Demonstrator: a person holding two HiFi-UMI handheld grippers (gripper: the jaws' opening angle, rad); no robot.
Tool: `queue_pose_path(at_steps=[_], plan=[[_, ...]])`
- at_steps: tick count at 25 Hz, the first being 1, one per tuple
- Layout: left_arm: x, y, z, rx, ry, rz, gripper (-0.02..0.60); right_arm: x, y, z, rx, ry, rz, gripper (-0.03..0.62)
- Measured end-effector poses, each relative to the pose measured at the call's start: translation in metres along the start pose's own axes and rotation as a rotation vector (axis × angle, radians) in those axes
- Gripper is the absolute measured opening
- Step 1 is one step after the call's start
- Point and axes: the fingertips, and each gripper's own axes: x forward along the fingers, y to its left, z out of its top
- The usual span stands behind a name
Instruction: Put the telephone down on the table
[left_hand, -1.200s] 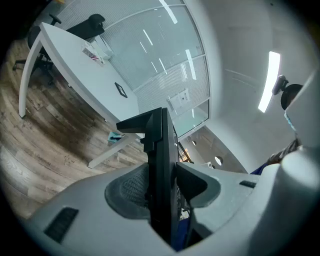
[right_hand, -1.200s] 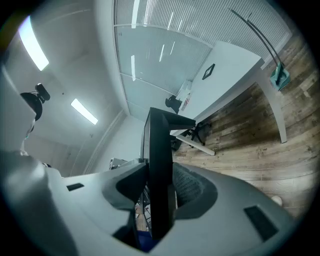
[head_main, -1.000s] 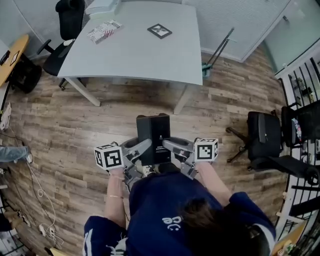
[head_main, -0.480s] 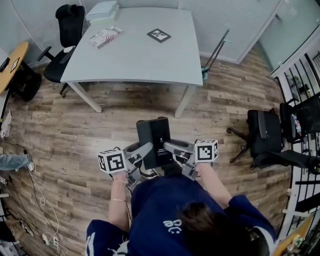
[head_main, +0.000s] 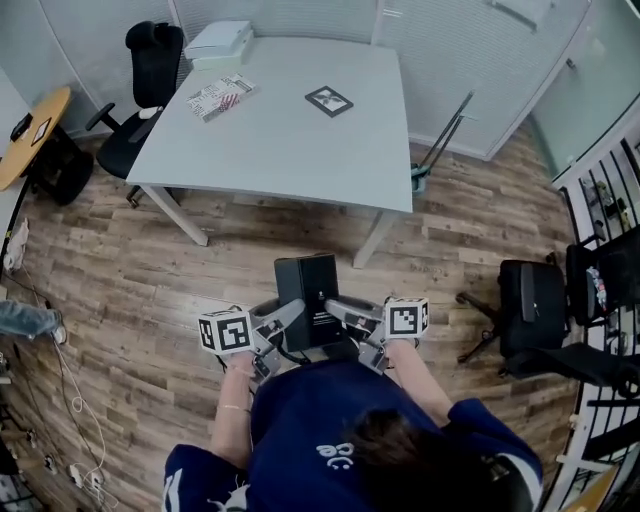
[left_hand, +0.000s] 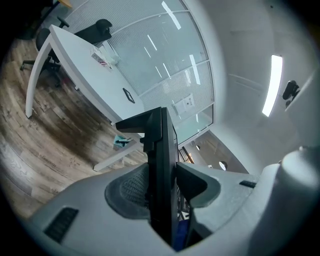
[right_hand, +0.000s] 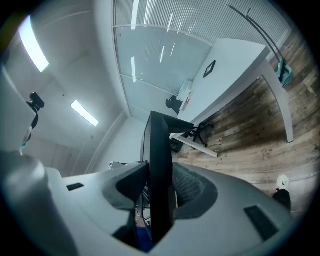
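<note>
The telephone (head_main: 307, 298), a black slab with a small white label, has its lower end hidden behind the two grippers and the person's blue top (head_main: 320, 430). The label's print is too small to read, and both gripper views catch the slab only edge-on. The left gripper (head_main: 284, 320) clamps it from one side and the right gripper (head_main: 342, 313) from the other, each pair of jaws pressed flat against the slab's faces. Together they hold it upright in the air over the wood floor (head_main: 150, 260), close to the person's chest. It is well short of the white table (head_main: 300, 140), which stands ahead across open floor. On the table lie a square marker card (head_main: 329, 99), a striped booklet (head_main: 221, 96) and, at the far corner, what may be a stack of white boxes (head_main: 220, 40). A black chair (head_main: 148, 70) sits at the table's left end, and another stands off to the right. A teal object (head_main: 417, 178) rests by the near table leg, its shape hard to make out.
</note>
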Motion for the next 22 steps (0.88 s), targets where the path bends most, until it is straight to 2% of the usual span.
queue_pose_path(at_steps=[4, 8, 12, 22], plan=[[0.029, 0.004, 0.023, 0.004, 0.008, 0.013, 0.172, 0.003, -0.007, 0.036, 0.02, 0.002, 0.055, 0.173], [0.066, 0.005, 0.05, -0.001, -0.006, 0.014, 0.173, -0.002, -0.027, 0.079, -0.002, 0.014, 0.053, 0.173], [0.099, 0.012, 0.072, -0.011, -0.02, 0.03, 0.173, -0.006, -0.042, 0.116, 0.02, 0.024, 0.078, 0.173], [0.148, 0.019, 0.108, -0.04, -0.067, 0.043, 0.173, -0.011, -0.078, 0.169, 0.01, 0.077, 0.08, 0.173]])
